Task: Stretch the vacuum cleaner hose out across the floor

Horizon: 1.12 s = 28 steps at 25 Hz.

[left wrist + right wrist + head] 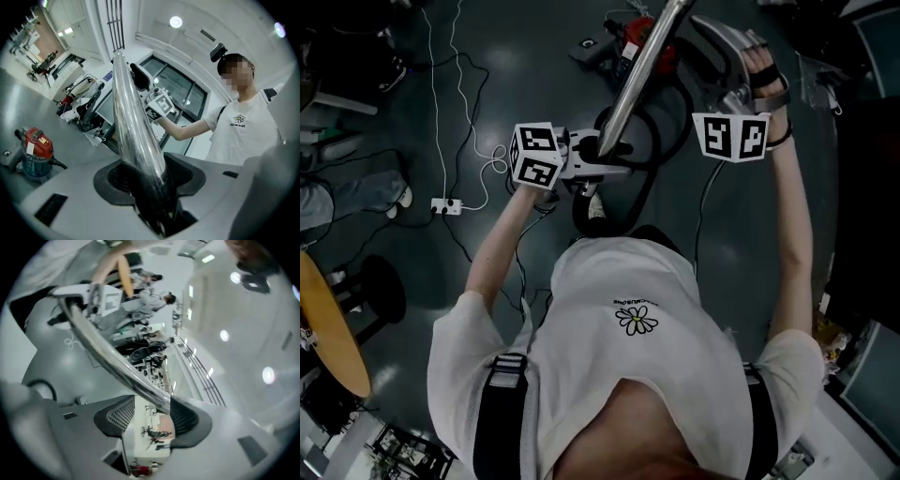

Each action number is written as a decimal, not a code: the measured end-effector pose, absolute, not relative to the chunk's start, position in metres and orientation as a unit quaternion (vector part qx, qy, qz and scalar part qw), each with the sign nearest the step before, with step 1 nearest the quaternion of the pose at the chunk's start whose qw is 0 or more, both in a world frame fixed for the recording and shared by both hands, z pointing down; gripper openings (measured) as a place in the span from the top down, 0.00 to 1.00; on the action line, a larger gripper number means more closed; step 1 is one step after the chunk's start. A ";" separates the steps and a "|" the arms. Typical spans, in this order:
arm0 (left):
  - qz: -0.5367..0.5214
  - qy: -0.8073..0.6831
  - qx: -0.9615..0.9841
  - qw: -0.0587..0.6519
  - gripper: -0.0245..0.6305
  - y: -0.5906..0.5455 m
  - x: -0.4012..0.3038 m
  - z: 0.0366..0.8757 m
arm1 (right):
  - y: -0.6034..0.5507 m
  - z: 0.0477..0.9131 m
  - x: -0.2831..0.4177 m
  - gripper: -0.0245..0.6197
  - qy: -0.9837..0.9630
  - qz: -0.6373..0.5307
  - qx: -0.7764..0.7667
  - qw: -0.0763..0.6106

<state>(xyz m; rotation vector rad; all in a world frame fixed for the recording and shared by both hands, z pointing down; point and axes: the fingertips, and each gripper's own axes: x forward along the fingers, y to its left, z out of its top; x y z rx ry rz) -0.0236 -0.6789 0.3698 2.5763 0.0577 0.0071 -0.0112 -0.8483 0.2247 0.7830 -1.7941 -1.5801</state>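
Shirt (628, 281) nearest; left gripper (605, 161) pinches metal tube (639, 80) to steer it; right gripper (150, 404) spread, tube against 1 pad; hose (661, 141) coiled on floor (487, 56).

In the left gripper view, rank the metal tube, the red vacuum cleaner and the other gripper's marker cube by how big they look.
1. metal tube: by far the largest, but it sits right at the camera.
2. red vacuum cleaner.
3. marker cube: smallest, though not by much.
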 end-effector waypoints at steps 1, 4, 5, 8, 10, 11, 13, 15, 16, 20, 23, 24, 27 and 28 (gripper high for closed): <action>-0.004 0.014 0.960 0.279 0.66 -0.672 -0.020 0.370 | -0.840 0.219 -0.003 0.58 -0.712 -0.546 0.326 0.297; -0.026 -0.010 0.959 0.282 0.66 -0.650 -0.010 0.367 | -0.801 0.218 0.021 0.59 -0.824 -0.346 0.384 0.230; -0.033 -0.017 0.958 0.285 0.66 -0.641 -0.006 0.366 | -0.786 0.222 0.032 0.59 -0.851 -0.272 0.403 0.198; -0.044 -0.034 0.957 0.286 0.66 -0.606 0.008 0.362 | -0.728 0.251 0.072 0.59 -0.889 -0.070 0.436 0.117; -0.053 -0.053 0.955 0.287 0.67 -0.577 0.018 0.360 | -0.670 0.285 0.085 0.59 -0.911 0.052 0.402 0.075; -0.059 -0.066 0.953 0.289 0.67 -0.563 0.024 0.359 | -0.639 0.303 0.091 0.59 -0.917 0.106 0.380 0.056; -0.074 -0.090 0.950 0.289 0.68 -0.536 0.037 0.357 | -0.584 0.340 0.109 0.59 -0.910 0.200 0.363 0.028; -0.087 -0.110 0.948 0.286 0.70 -0.508 0.047 0.355 | -0.534 0.379 0.130 0.59 -0.887 0.276 0.371 0.015; -0.092 -0.118 0.947 0.285 0.71 -0.495 0.049 0.355 | -0.510 0.398 0.139 0.59 -0.872 0.313 0.377 0.007; -0.083 -0.134 0.951 0.265 0.76 -0.448 0.058 0.353 | -0.435 0.443 0.157 0.59 -0.815 0.428 0.387 -0.047; -0.067 -0.146 0.954 0.251 0.78 -0.413 0.068 0.352 | -0.378 0.463 0.155 0.59 -0.788 0.478 0.384 -0.064; -0.063 -0.152 0.955 0.247 0.78 -0.404 0.070 0.350 | -0.362 0.469 0.152 0.59 -0.779 0.494 0.381 -0.066; -0.066 -0.161 0.956 0.235 0.78 -0.383 0.072 0.341 | -0.321 0.487 0.136 0.59 -0.748 0.545 0.368 -0.086; -0.076 -0.161 0.956 0.235 0.78 -0.377 0.072 0.336 | -0.309 0.493 0.130 0.59 -0.737 0.561 0.364 -0.094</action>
